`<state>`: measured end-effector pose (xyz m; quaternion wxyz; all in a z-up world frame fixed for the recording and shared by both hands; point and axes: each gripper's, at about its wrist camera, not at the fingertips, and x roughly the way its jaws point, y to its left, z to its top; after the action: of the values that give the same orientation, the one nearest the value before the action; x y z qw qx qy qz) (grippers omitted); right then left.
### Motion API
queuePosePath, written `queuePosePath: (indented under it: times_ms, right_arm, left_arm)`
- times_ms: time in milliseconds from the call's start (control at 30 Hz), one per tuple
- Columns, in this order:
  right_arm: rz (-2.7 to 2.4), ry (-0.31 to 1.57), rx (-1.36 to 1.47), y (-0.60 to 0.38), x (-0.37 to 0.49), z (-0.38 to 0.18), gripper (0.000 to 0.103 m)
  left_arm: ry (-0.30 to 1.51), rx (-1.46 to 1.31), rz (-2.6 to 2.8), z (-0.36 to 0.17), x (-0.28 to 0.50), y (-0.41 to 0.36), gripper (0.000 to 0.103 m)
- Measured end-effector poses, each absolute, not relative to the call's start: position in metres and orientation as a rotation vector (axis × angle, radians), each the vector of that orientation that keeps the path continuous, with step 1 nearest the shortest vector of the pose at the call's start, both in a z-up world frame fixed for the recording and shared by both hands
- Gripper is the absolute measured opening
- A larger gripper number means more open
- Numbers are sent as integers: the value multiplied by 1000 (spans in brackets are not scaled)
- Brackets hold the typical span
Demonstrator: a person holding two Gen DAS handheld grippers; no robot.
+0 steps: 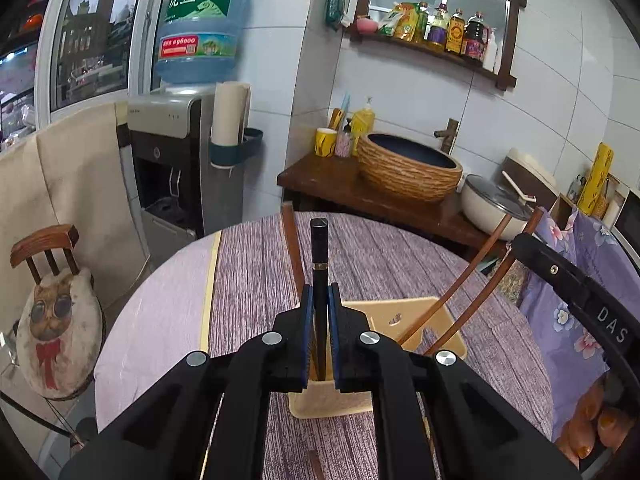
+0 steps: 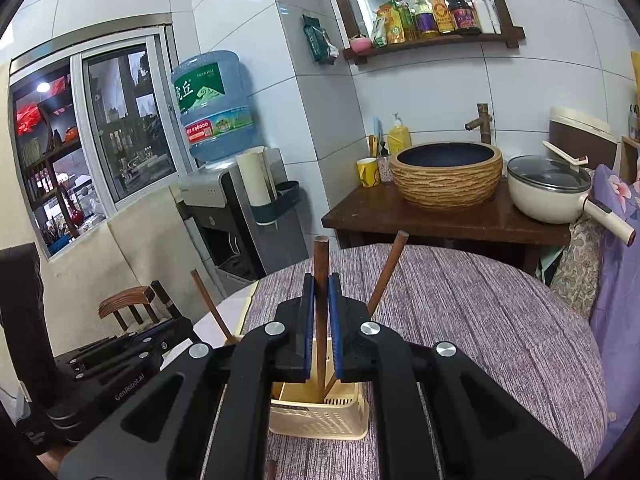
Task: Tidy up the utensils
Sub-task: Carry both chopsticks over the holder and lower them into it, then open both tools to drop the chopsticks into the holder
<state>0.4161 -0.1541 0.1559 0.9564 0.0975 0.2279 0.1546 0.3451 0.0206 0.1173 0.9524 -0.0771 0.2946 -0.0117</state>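
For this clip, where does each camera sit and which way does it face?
Left wrist: on the left gripper, looking along its fingers over the table toward the sink; it is shut on a black chopstick above the holder; right gripper's edge shows.
Right wrist: on the right gripper, same heading; shut on a brown chopstick over the holder; left gripper shows at lower left.
Shared: holder, table, sink, water dispenser.

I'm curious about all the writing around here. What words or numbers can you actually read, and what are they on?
"虎丘" on the water jug label.
"96000" on the jug's red sticker.
"DAS" on the right gripper.
"GenRobot.AI" on the left gripper.
Shelf bottles' labels: too small to read.
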Motion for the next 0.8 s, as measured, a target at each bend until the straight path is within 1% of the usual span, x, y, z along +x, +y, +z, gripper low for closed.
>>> queuePosePath:
  times_ms: [133,333,400,433,467,500,533,567,633,700,733,767,800]
  right_arm:
    - [296,459,182,-153,415,148,8]
    - [296,434,146,-151,407,147,8]
    - [299,419,141,-153,403,148,13]
    - [298,409,138,-154,400,149,25]
    - [295,397,138,-158,395,149,45]
    - [293,383,143,-161,390,150,54]
    - [294,372,146,-165,383,149,57]
    - [296,369,142,-168,378,149,57]
    - [299,377,127,-174,366,147,58]
    - [303,402,127,-183,352,139,58]
    - [304,420,129,-187,347,134,60]
    - [302,442,128,-190,342,127,63]
    - [300,458,124,-192,338,121,64]
  left_arm:
    - [610,-150,-10,106,348,21,8]
    - [599,-152,-18,106,346,23,9]
    - [592,-160,-23,107,343,25,9]
    - [586,-163,-31,108,340,25,12]
    - [580,-163,-38,110,336,26,22]
    - [569,-163,-46,112,329,27,32]
    - [556,-166,-51,112,322,28,52]
    - [534,-170,-54,113,313,30,62]
    - [503,-162,-54,111,294,33,66]
    - [506,-147,-57,106,280,35,72]
    - [514,-146,-60,101,273,36,77]
    - [524,-148,-64,95,266,37,79]
    - [533,-151,-66,91,262,38,79]
